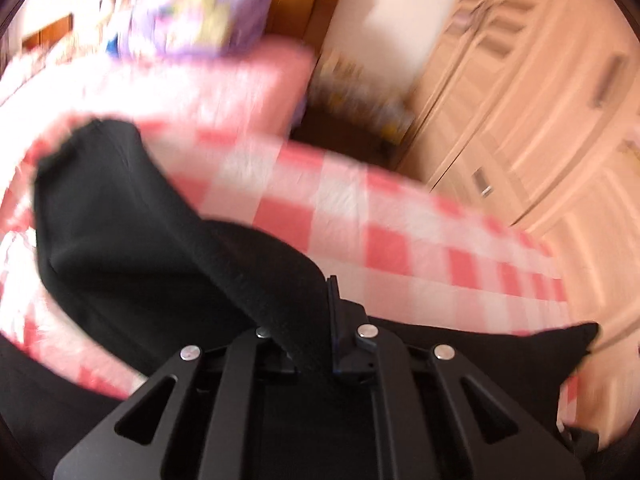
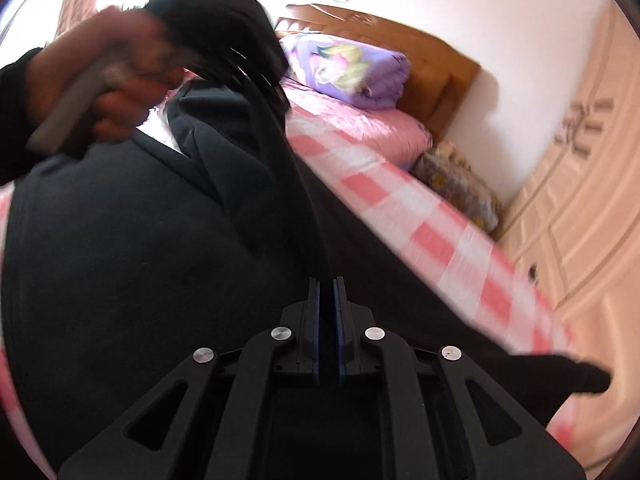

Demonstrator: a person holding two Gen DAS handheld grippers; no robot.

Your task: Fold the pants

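The black pants (image 1: pixel 120 216) lie on a pink-and-white checked bed (image 1: pixel 360 208). My left gripper (image 1: pixel 316 312) is shut on a fold of the pants, which drapes up and left from its jaws. In the right wrist view the pants (image 2: pixel 120 248) cover most of the bed. My right gripper (image 2: pixel 328 292) is shut on a taut strip of the pants. The left gripper (image 2: pixel 276 92), held in a hand (image 2: pixel 108 68), is raised at the upper left, gripping the same cloth; both views are blurred.
A purple quilt (image 2: pixel 348 68) rests on a pink blanket (image 2: pixel 360 128) by the wooden headboard (image 2: pixel 432 56). A cream wardrobe (image 2: pixel 580 184) stands right of the bed. A patterned bundle (image 2: pixel 460 184) fills the gap between them.
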